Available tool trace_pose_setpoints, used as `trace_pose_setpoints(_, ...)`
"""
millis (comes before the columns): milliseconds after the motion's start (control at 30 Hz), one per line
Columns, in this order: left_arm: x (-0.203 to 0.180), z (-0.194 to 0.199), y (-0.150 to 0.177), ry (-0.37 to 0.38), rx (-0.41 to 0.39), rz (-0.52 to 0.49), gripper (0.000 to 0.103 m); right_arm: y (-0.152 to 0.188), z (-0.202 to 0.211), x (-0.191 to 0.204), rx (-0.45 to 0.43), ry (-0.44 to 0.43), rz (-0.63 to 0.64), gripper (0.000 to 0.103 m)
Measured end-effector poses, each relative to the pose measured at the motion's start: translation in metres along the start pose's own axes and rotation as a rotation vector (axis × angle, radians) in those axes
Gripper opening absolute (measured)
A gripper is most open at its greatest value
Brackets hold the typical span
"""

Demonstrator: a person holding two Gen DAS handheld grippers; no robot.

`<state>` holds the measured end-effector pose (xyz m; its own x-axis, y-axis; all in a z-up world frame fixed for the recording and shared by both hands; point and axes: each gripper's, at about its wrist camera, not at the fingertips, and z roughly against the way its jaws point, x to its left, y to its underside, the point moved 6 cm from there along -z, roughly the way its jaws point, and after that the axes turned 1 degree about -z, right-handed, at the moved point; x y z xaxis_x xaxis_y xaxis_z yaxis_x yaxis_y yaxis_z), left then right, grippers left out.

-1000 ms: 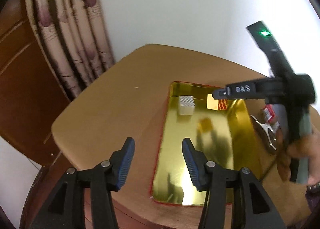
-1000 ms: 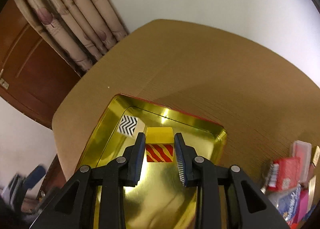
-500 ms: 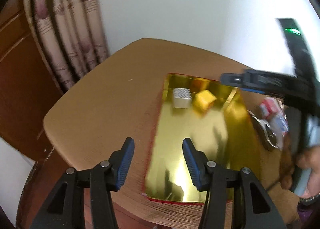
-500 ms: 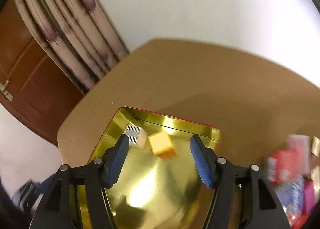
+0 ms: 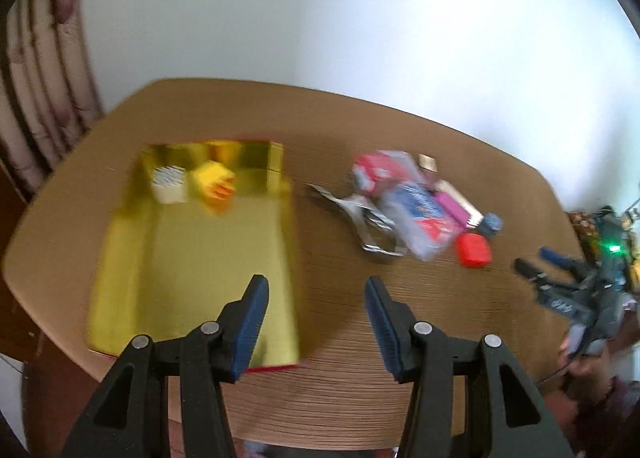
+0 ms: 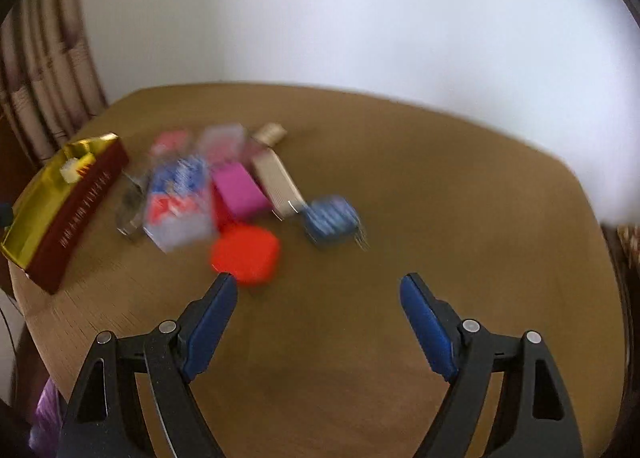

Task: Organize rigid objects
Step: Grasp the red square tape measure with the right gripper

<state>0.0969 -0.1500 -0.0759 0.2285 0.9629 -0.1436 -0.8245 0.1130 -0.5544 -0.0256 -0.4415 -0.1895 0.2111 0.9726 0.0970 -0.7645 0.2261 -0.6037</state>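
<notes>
Red cap (image 6: 245,255) looks light, rigid, maybe slick, so I'd pinch its flat sides; my right gripper (image 6: 318,308) gapes wide, left gripper (image 5: 316,314) spread too.

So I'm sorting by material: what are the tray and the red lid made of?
Tray: likely metal or foil-lined card, with a glossy mirror-gold inside and a dark red printed outer wall.
Red lid: probably plastic, uniform bright red and smooth; blur hides its detail.
</notes>
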Motion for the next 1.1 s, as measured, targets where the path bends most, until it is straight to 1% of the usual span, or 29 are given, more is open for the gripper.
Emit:
trace_pose_setpoints(67, -0.019, -0.009, 0.006, 0.011, 0.029, -0.004, 0.051, 0.004, -0.005, -0.001, 0.019, -0.055, -0.044, 0.077)
trace_pose_setpoints(100, -0.028, -0.012, 0.009, 0.011, 0.04, -0.008, 0.051, 0.004, -0.007, 0.002, 0.022, -0.063, -0.044, 0.077)
trace_pose_setpoints(167, -0.037, -0.02, 0.016, 0.01, 0.068, -0.023, 0.051, 0.004, -0.013, 0.015, 0.036, -0.063, -0.014, 0.066)
trace_pose_setpoints(200, -0.039, -0.022, 0.018, 0.005, 0.078, -0.031, 0.051, 0.006, -0.016, 0.028, 0.04, -0.068, -0.005, 0.065)
trace_pose_setpoints(267, -0.042, -0.026, 0.024, -0.01, 0.097, -0.051, 0.051, 0.004, -0.02, 0.037, 0.045, -0.085, 0.008, 0.064)
trace_pose_setpoints(367, -0.041, -0.029, 0.028, -0.03, 0.114, -0.067, 0.051, -0.004, -0.029, 0.051, 0.045, -0.068, 0.022, 0.064)
trace_pose_setpoints(533, -0.034, -0.034, 0.031, -0.018, 0.133, -0.037, 0.051, -0.011, -0.051, 0.062, 0.091, -0.084, 0.003, 0.064)
trace_pose_setpoints(667, -0.031, -0.042, 0.033, -0.021, 0.155, -0.028, 0.051, -0.013, -0.065, 0.067, 0.128, -0.073, -0.013, 0.064)
trace_pose_setpoints(700, -0.031, -0.044, 0.034, -0.019, 0.16, -0.025, 0.051, -0.014, -0.065, 0.068, 0.121, -0.061, -0.011, 0.061)
trace_pose_setpoints(767, -0.031, -0.046, 0.034, -0.015, 0.16, -0.022, 0.051, -0.015, -0.067, 0.069, 0.121, -0.034, -0.001, 0.049)
trace_pose_setpoints(800, -0.031, -0.047, 0.034, -0.016, 0.16, -0.022, 0.051, -0.015, -0.067, 0.068, 0.119, -0.018, 0.009, 0.049)
trace_pose_setpoints(933, -0.032, -0.05, 0.031, -0.012, 0.157, -0.02, 0.051, -0.012, -0.064, 0.067, 0.118, -0.034, 0.027, 0.048)
trace_pose_setpoints(1100, -0.03, -0.056, 0.026, 0.045, 0.175, 0.039, 0.051, 0.004, -0.048, 0.052, 0.101, -0.029, 0.039, 0.048)
